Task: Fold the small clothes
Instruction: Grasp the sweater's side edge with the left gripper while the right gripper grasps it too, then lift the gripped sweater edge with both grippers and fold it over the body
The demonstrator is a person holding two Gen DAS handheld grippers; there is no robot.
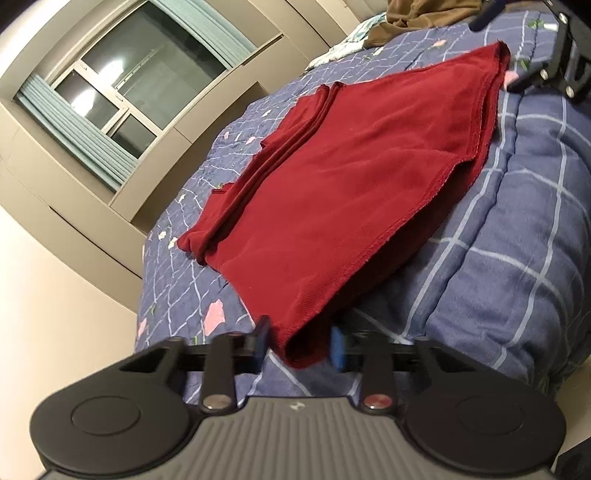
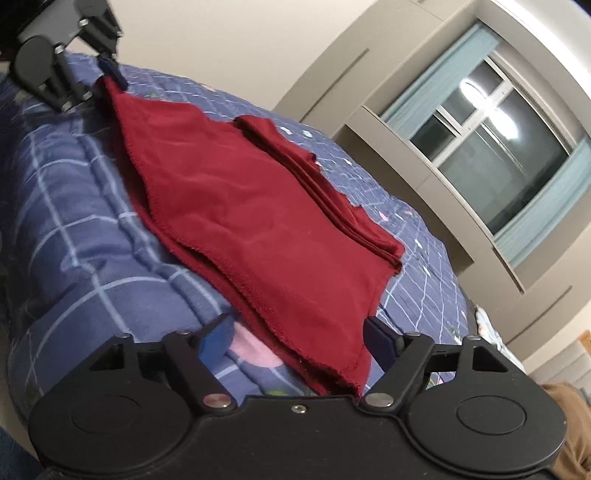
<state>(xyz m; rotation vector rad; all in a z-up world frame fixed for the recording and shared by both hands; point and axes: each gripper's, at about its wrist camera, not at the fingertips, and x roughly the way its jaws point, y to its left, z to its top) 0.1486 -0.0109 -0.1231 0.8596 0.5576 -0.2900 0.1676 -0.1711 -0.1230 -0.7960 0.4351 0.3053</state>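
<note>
Now, red garment [image 1: 332, 192] corners between both parted hand-held grippers — left [image 1: 301, 343], right [image 2: 295, 338] — neither yet clamped.

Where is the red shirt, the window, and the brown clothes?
red shirt [image 1: 351, 192], left wrist view, middle of its top layer.
window [image 2: 495, 162], right wrist view, on the glass.
brown clothes [image 1: 417, 16], left wrist view, on the heap.

Matt red knit garment [image 1: 332, 192] – soft quilted cotton bedspread [image 1: 517, 229] beneath.
</note>
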